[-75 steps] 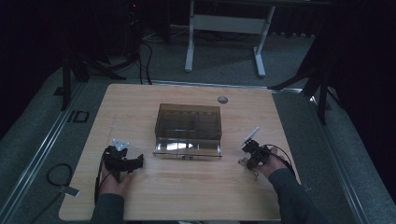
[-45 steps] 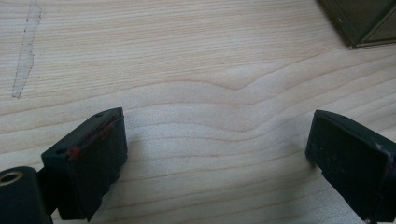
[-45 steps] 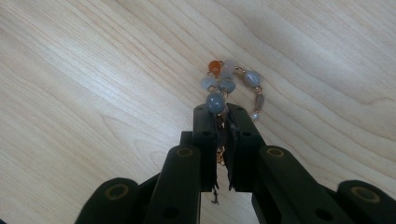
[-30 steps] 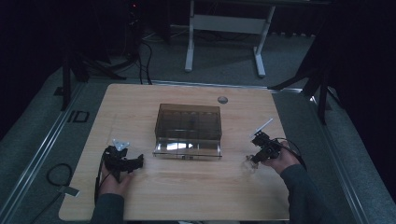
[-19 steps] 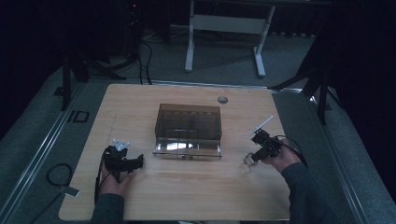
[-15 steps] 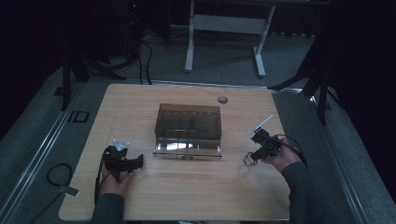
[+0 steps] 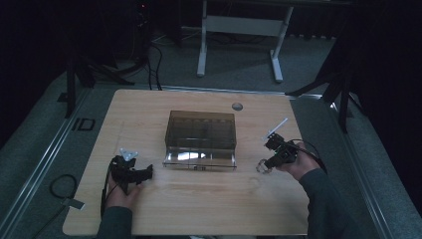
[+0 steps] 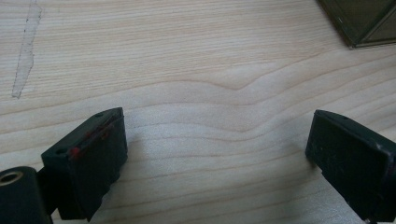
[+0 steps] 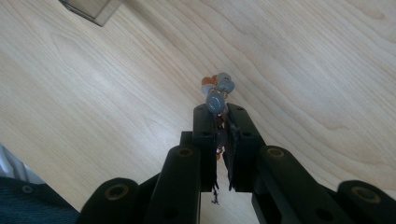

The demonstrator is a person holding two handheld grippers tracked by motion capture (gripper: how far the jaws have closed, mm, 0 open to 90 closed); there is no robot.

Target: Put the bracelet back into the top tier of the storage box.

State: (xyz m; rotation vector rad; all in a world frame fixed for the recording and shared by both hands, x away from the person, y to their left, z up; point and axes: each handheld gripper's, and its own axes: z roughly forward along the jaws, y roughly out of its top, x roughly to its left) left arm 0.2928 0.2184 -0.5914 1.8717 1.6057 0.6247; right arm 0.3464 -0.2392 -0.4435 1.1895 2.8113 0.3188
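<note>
Between right claw point(image 9: 218, 122) tips: beaded bracelet point(image 9: 217, 91), close-up

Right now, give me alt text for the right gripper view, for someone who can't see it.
The right gripper has its two black jaws shut on a small string of beads, grey-blue and orange, which stick out past the jaw tips above the light wooden table. A corner of the brown clear box sits at the top left.

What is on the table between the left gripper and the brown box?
Nothing: bare wood separates the left gripper from the brown box, seen in the high view.
</note>
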